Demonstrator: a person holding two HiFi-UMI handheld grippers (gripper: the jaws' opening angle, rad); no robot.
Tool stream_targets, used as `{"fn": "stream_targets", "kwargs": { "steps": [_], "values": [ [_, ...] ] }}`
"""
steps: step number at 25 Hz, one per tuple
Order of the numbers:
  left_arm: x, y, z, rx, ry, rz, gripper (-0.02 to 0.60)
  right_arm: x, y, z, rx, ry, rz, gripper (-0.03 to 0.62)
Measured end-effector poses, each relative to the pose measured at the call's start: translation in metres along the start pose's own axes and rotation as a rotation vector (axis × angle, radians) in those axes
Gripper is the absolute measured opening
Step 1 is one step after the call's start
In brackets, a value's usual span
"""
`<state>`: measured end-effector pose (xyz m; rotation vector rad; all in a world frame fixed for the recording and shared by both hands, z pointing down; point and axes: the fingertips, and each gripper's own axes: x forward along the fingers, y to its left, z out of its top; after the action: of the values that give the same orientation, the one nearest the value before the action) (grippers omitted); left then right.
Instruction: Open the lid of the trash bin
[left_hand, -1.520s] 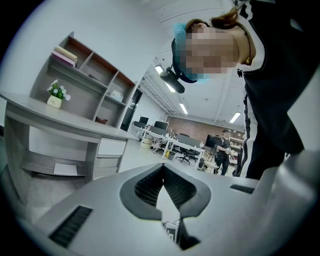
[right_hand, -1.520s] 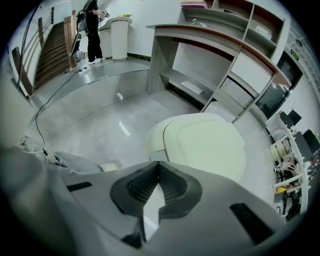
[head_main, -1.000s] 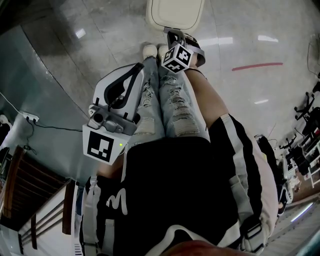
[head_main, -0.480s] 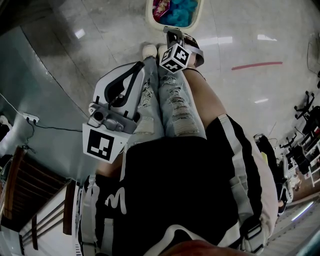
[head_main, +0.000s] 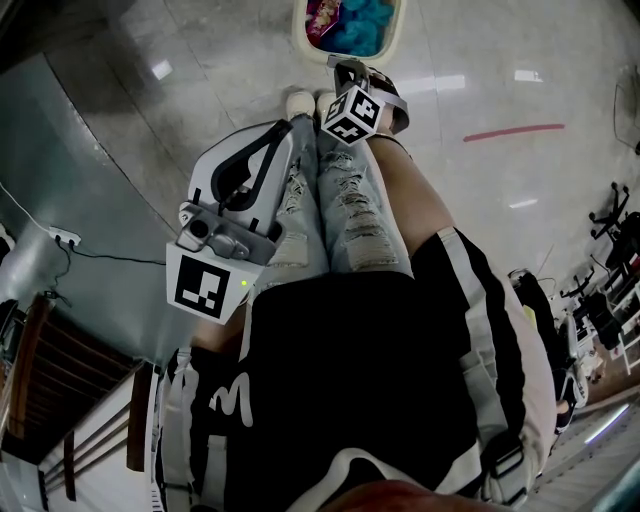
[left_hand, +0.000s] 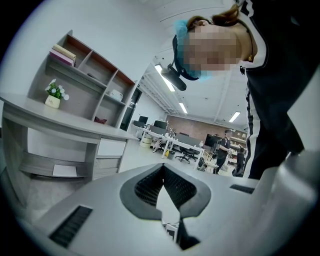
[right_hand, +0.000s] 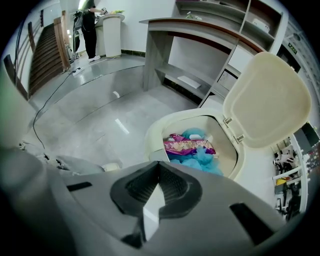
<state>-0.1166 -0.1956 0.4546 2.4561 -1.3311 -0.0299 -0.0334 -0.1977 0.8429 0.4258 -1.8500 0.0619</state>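
The cream trash bin (right_hand: 154, 131) stands on the floor with its lid (right_hand: 267, 100) swung up and back. Inside lie a pink wrapper (right_hand: 187, 145) and blue crumpled material (right_hand: 202, 157). In the head view only the bin's rim (head_main: 300, 35) and contents show at the top edge. My right gripper (right_hand: 159, 167) is shut and empty, pointing down at the bin from just in front of it. My left gripper (head_main: 272, 140) hangs beside the person's left leg, away from the bin. In its own view the left gripper (left_hand: 163, 167) is shut on nothing, aimed up at the room.
The person's pale shoes (head_main: 300, 100) stand right at the bin's foot. A grey desk with shelves (right_hand: 200, 40) is behind the bin. A cable (right_hand: 55, 100) trails over the polished floor, and a red line (head_main: 515, 131) marks the floor at the right.
The bin's lid was down a second ago; it flipped up, showing the pink and blue contents, and has stayed up. Both grippers have barely moved.
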Motion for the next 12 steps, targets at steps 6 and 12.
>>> {"fn": "stream_targets", "kwargs": {
  "steps": [6,12],
  "values": [
    [0.0,-0.001,0.005,0.011,-0.004,-0.006,0.002,-0.003,-0.007,0.002,0.039,-0.01,-0.002,0.011],
    [0.005,-0.003,0.012,0.016,-0.012,-0.012,0.002,-0.023,-0.043,0.017,0.11,-0.077,-0.07,0.011]
  ]
}}
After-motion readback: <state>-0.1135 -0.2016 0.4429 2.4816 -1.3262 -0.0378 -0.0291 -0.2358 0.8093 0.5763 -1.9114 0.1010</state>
